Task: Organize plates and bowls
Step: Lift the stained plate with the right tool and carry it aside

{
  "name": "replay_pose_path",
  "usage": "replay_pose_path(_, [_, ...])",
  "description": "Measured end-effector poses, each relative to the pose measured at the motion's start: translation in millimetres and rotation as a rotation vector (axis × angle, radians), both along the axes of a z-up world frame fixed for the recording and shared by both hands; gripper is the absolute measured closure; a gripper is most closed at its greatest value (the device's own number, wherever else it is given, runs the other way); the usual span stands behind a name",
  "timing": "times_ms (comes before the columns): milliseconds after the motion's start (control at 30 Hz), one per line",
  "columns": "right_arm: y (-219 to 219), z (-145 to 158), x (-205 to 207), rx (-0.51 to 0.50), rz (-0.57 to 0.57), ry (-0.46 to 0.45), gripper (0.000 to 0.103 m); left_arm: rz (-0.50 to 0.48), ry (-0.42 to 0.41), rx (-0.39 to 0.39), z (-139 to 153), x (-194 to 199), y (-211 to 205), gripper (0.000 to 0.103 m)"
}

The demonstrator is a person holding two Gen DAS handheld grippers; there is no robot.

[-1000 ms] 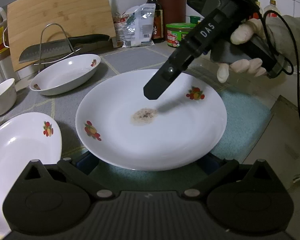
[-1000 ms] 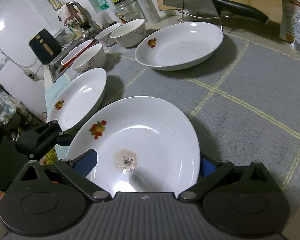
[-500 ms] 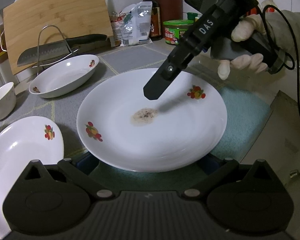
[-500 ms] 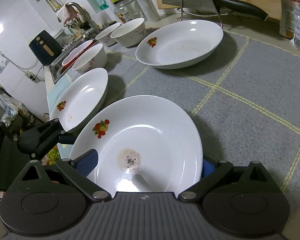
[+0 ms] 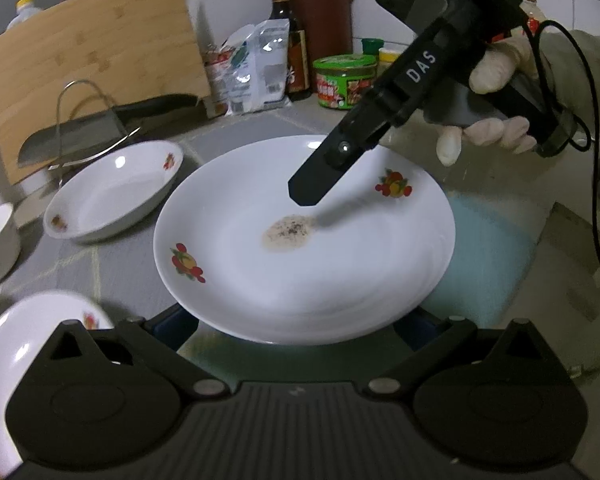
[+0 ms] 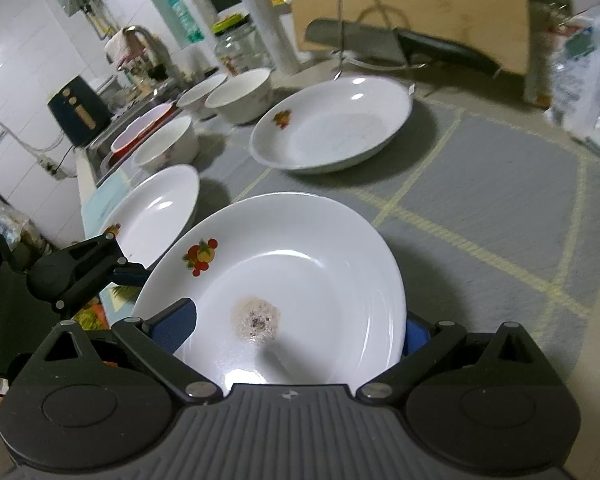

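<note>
white plate (image 5: pixel 300 272), fruit decals, brown stain at centre.

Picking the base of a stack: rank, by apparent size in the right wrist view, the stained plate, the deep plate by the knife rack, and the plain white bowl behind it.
1. Stained plate, largest, though nearest the camera, so this is unsure.
2. Deep plate; true size against the first cannot be told.
3. White bowl, clearly smallest.

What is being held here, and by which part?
The stained white plate, gripped at opposite rim edges by the left gripper and right gripper.
</note>
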State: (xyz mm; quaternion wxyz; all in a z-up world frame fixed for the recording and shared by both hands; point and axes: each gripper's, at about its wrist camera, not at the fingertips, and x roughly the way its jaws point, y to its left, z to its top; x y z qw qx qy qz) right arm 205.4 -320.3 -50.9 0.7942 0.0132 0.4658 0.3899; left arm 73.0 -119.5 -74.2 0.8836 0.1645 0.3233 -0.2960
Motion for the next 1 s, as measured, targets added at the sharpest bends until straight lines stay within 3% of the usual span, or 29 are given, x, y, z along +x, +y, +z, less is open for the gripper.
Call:
replay_pose_path(500, [-57,2,30,-0.031,-0.137,-0.040,0.001,-0.109,-0.034,0.001,2,76,-39,0.001])
replay_pose_path(1000, [-75,-11,60,-0.048,-0.179,-0.049,0.001,-0.106,-0.019,0.013,-10,106,-62,0.001])
